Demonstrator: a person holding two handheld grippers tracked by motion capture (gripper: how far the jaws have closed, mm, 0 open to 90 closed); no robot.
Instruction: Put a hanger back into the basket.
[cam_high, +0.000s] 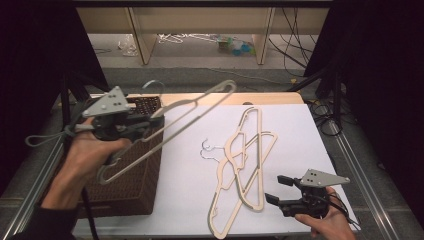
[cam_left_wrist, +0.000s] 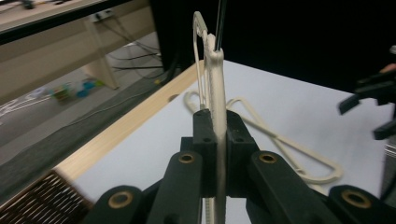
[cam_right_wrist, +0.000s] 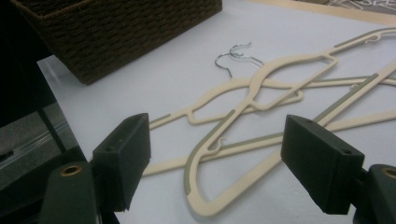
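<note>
My left gripper (cam_high: 150, 120) is shut on a beige hanger (cam_high: 200, 107) and holds it tilted in the air over a brown wicker basket (cam_high: 135, 185). In the left gripper view the hanger (cam_left_wrist: 215, 74) stands edge-on, pinched between the two pads (cam_left_wrist: 205, 126). Two more beige hangers (cam_high: 245, 165) lie crossed on the white table cover (cam_high: 300, 130), their metal hooks (cam_right_wrist: 233, 53) pointing toward the basket (cam_right_wrist: 116, 32). My right gripper (cam_high: 276, 188) is low at the front right, open, jaws wide apart just short of the nearest hanger's end (cam_right_wrist: 205, 196). Nothing is between its pads.
The basket stands on the table's left side, against the cover's edge. A wooden table strip (cam_high: 270, 97) runs along the far side. Beyond it are floor, cables and shelf legs (cam_high: 262, 40). Dark frames flank both table sides.
</note>
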